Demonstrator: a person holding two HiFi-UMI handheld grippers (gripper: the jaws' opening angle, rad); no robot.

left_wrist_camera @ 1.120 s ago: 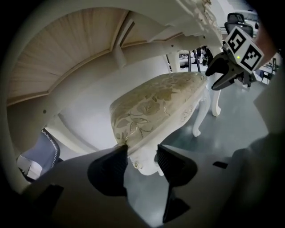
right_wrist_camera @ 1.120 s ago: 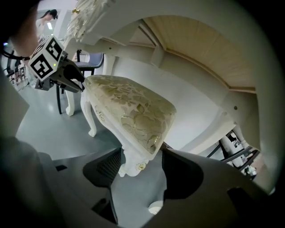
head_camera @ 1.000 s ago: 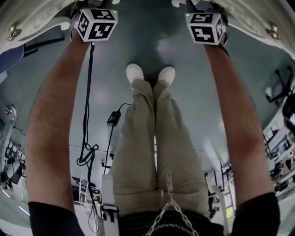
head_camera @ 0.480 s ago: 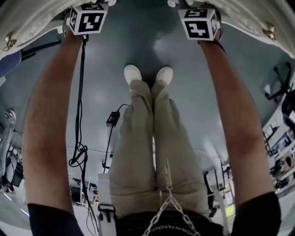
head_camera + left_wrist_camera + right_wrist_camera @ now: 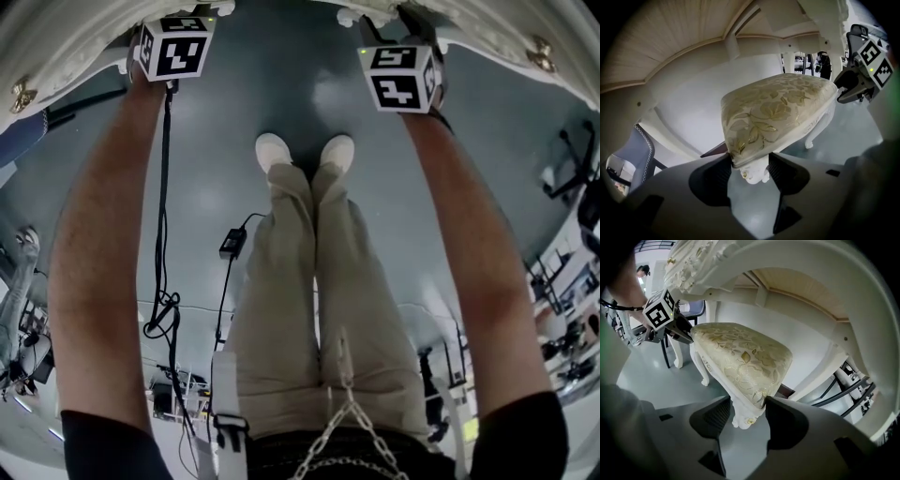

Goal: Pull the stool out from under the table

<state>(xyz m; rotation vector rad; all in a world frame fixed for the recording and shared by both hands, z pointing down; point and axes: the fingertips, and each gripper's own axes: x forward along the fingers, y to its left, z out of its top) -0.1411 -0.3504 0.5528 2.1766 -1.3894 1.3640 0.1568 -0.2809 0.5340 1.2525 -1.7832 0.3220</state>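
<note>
The stool [image 5: 778,108] is sitting tucked under the table [image 5: 670,42], directly ahead of both grippers, with its seat running crosswise from one to the other. The left gripper [image 5: 749,171] is holding its jaws wide astride one near seat corner, not visibly squeezing. The right gripper [image 5: 747,411] is closing its jaws around the other near corner. With both hands equally near, the pull is probably going straight back toward the person.
</note>
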